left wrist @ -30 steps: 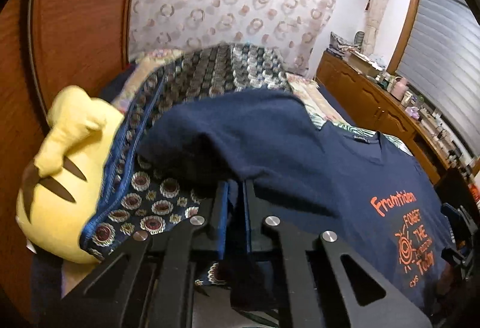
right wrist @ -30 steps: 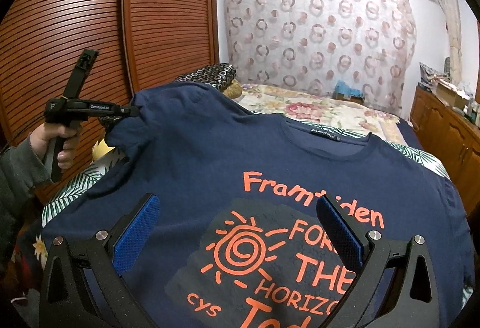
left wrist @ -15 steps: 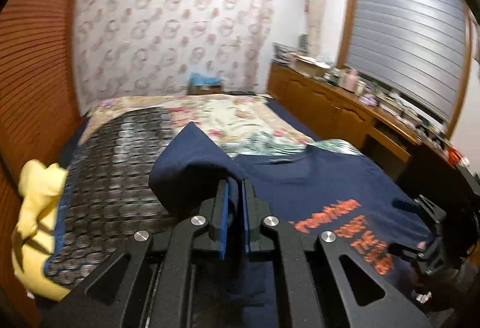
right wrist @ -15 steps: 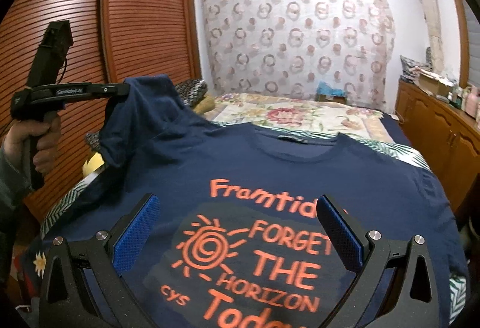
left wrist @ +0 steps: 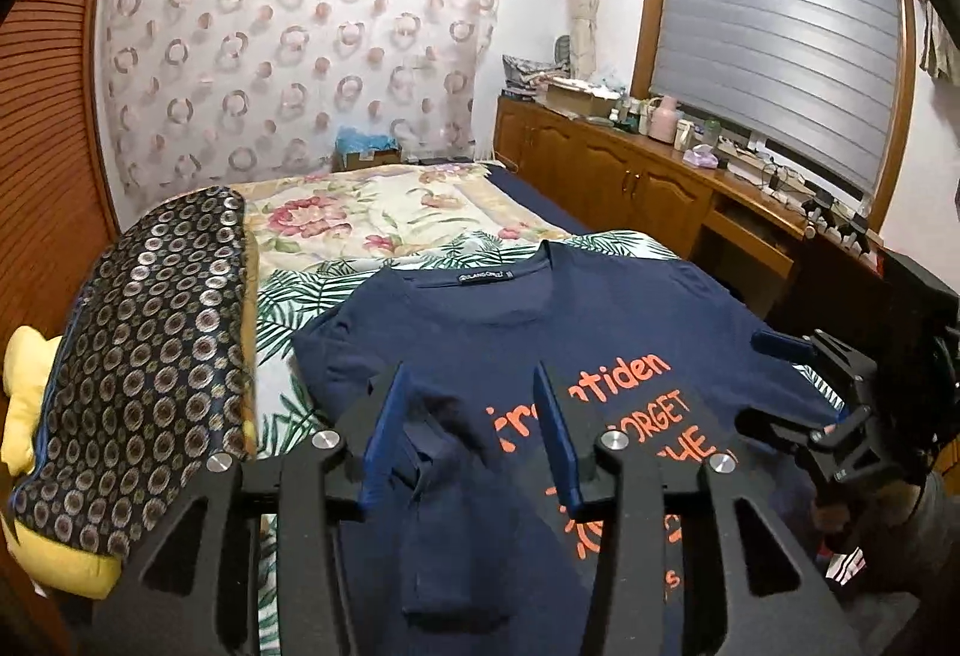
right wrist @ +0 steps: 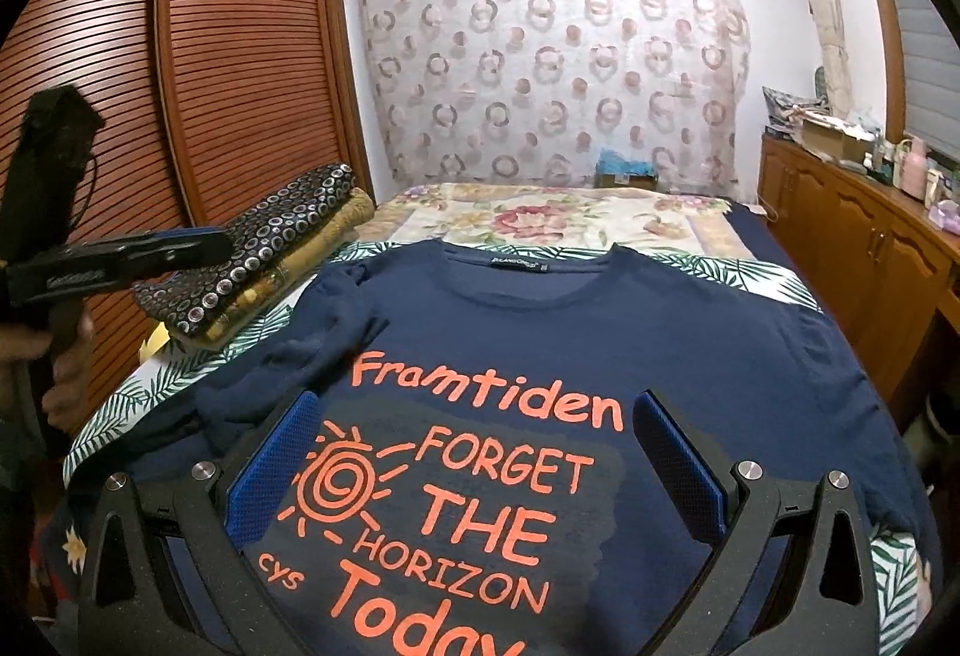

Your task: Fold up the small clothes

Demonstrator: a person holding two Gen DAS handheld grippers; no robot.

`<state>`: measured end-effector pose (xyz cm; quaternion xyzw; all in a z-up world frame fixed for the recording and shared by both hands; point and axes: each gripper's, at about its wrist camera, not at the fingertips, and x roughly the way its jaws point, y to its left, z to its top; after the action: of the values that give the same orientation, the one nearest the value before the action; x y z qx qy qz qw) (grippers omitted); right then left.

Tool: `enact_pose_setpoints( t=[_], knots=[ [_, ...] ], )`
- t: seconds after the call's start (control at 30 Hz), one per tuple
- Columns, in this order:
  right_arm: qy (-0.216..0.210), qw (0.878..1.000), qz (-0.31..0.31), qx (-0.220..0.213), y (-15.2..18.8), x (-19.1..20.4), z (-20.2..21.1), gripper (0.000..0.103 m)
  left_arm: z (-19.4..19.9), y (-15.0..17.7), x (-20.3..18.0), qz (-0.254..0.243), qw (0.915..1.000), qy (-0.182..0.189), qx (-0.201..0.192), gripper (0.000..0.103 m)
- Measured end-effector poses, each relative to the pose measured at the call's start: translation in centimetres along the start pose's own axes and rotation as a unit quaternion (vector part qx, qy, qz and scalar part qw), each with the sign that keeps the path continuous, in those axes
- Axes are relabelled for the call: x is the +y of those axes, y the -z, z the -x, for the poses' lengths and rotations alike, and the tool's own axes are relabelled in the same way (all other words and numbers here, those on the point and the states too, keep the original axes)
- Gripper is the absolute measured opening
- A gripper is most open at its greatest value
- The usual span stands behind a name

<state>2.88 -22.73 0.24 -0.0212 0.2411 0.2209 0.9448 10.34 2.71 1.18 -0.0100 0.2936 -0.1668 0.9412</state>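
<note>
A navy T-shirt (right wrist: 600,332) with orange print lies face up on the bed; it also shows in the left wrist view (left wrist: 540,332). Its left sleeve (left wrist: 438,452) is folded in over the shirt's body. My left gripper (left wrist: 468,428) is open and empty, just above that folded sleeve. In the right wrist view it is seen from the side (right wrist: 192,245), held left of the shirt. My right gripper (right wrist: 480,470) is open and empty, low over the printed chest. It appears in the left wrist view (left wrist: 810,386) at the shirt's right edge.
A folded patterned quilt (left wrist: 150,356) and a yellow plush (left wrist: 36,398) lie along the bed's left side by the slatted wardrobe (right wrist: 228,56). A floral bedspread (left wrist: 372,218) covers the far bed. A wooden sideboard (left wrist: 660,188) with clutter runs along the right.
My left gripper carried the lifted sleeve inward over the shirt, opened and let it go. The sleeve now lies folded on the shirt. My right gripper stayed open over the print.
</note>
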Motion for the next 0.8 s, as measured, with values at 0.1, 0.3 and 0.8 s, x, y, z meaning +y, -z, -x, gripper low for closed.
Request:
enact_pose_setpoints(
  t=[0.1, 0.3, 0.8],
  knots=[
    [-0.006, 1.000, 0.002, 0.003, -0.2, 0.4, -0.4, 0.103, 1.4, 1.2, 0.5, 0.009, 0.9998, -0.013, -0.014, 0.068],
    [-0.021, 0.999, 0.028, 0.005, -2.1, 0.9, -1.9, 0.103, 3.4, 3.4, 1.7, 0.026, 0.9985, -0.041, -0.026, 0.080],
    [-0.107, 0.988, 0.096, 0.053, -6.3, 3.9, -9.9, 0.072, 4.2, 7.9, 3.3, 0.048, 0.9962, -0.072, -0.009, 0.087]
  ],
)
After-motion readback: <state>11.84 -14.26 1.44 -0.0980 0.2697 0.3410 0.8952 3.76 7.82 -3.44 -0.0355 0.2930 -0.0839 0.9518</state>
